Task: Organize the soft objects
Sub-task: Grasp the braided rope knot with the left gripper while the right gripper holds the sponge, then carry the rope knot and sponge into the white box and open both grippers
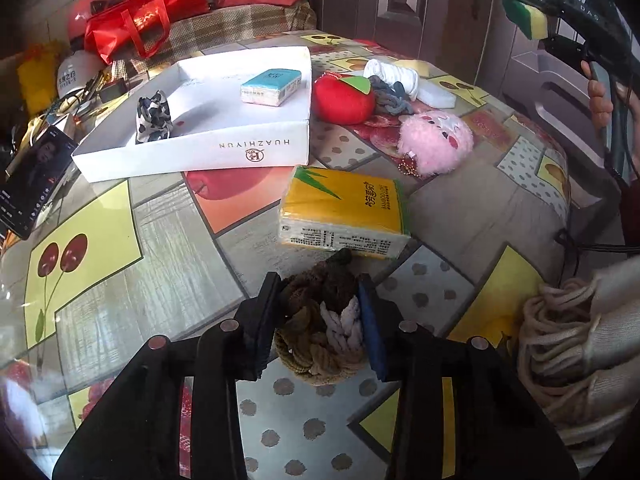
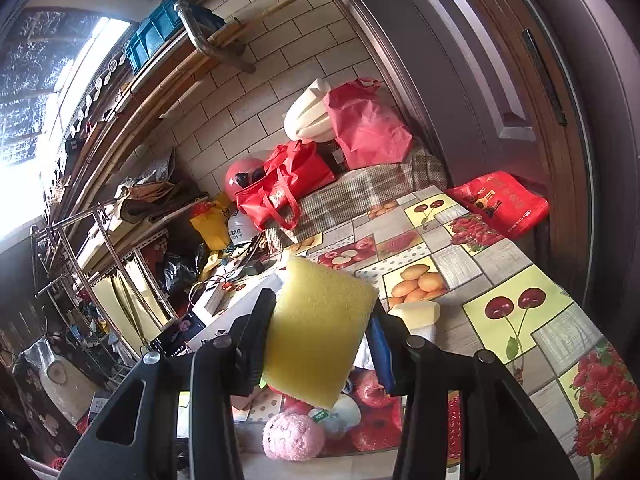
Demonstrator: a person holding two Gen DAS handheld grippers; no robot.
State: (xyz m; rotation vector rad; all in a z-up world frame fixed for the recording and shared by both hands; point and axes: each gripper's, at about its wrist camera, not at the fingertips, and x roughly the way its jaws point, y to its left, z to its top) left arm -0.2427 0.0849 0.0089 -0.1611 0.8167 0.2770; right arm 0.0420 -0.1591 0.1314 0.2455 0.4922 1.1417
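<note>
sponge (image 2: 318,332) upright, right jaws clenching it | left jaws grasping braided bundle (image 1: 322,320)

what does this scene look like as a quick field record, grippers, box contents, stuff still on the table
left gripper: closed around a braided sock bundle on the table
right gripper: shut on a yellow sponge, held above the table
white box: holds a blue tissue pack and a camouflage cloth pouch
loose on tablecloth: yellow tissue pack, pink plush, red apple plush, white sock roll
person: hand on right gripper handle
</note>
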